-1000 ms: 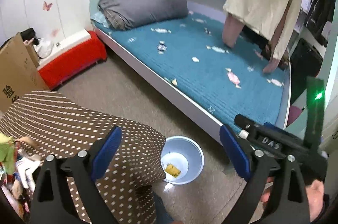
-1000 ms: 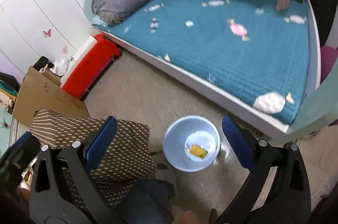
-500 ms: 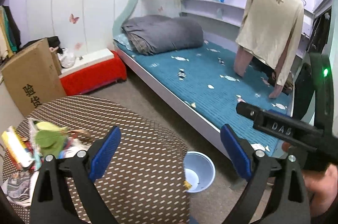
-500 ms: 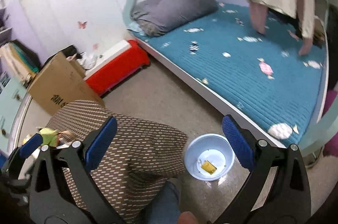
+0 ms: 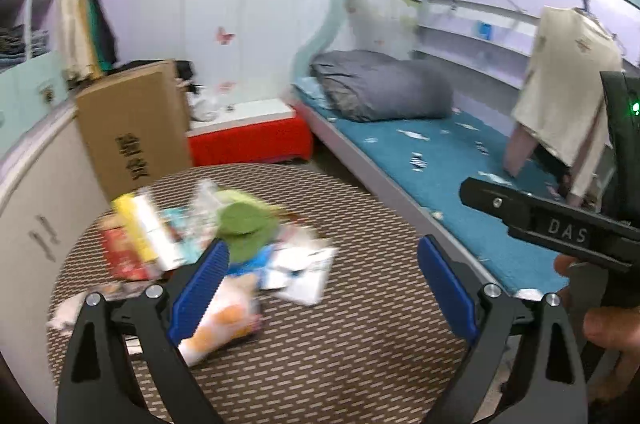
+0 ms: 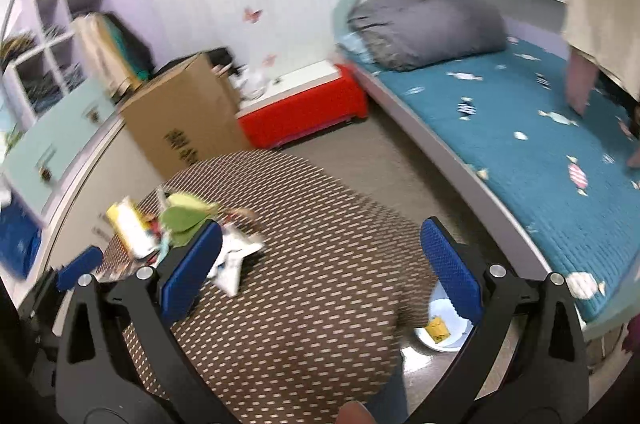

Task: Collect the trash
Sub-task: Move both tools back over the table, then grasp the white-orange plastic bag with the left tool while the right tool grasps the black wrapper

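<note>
Left wrist view: left tongs (image 5: 322,278) wide open, holding nothing, over round tabletop (image 5: 360,336) with brown dotted cloth. Trash pile (image 5: 208,244) on far left part of tabletop, blurred: green piece (image 5: 246,224), yellow and white packet (image 5: 140,224), red wrapper (image 5: 120,258), white papers (image 5: 306,270), orange and white bag (image 5: 224,320) just beside left blue pad. Letters "DAS" readable on black body of right tongs (image 5: 568,230), held by hand (image 5: 608,328) at right edge. Dark characters printed on cardboard box (image 5: 132,128), too blurred to read.

Right wrist view: right tongs (image 6: 320,272) also wide open and empty, above tabletop. Same trash pile (image 6: 172,224) at left. Blue bin (image 6: 440,328) on floor between tabletop and bed (image 6: 540,164), yellow scrap (image 6: 437,327) inside. Candy wrappers (image 6: 576,174) scattered over teal bed cover.
</note>
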`<action>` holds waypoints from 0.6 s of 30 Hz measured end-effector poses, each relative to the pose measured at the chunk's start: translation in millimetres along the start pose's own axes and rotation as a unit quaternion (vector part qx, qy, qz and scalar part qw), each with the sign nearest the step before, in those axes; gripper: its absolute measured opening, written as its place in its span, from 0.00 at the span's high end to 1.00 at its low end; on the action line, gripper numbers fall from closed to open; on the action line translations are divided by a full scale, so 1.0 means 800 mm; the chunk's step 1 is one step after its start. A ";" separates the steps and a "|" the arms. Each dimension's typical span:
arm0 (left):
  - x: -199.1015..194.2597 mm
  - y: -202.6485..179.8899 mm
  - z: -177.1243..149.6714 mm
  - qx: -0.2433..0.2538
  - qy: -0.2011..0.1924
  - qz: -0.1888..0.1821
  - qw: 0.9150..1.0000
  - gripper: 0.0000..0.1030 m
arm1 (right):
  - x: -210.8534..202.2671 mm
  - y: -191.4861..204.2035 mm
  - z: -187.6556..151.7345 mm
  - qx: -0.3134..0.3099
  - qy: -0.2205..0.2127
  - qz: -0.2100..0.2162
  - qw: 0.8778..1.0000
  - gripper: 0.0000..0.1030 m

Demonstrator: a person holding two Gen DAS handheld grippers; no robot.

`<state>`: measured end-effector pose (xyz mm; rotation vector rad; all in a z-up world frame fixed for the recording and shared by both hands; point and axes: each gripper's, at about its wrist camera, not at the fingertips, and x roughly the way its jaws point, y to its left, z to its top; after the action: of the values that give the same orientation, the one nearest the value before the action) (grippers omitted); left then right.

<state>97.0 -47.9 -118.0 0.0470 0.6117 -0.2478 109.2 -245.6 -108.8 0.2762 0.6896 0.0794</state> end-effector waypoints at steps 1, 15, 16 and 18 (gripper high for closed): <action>-0.003 0.013 -0.005 -0.002 0.001 0.012 1.000 0.10 | 0.006 0.010 -0.003 -0.007 0.005 0.008 1.000 0.06; 0.043 0.103 -0.073 0.034 0.078 0.027 0.996 0.10 | 0.085 0.056 -0.043 -0.056 0.094 0.014 0.994 0.06; 0.049 0.102 -0.075 0.045 0.083 0.025 0.995 0.10 | 0.090 0.057 -0.046 -0.055 0.100 0.016 0.993 0.06; 0.064 0.099 -0.080 0.066 0.095 0.026 0.993 0.10 | 0.097 0.058 -0.050 -0.055 0.107 0.018 0.993 0.06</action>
<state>120.7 24.9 -201.9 0.2146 0.7817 -0.2350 144.3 -179.6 -172.9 0.1753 0.8910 0.1819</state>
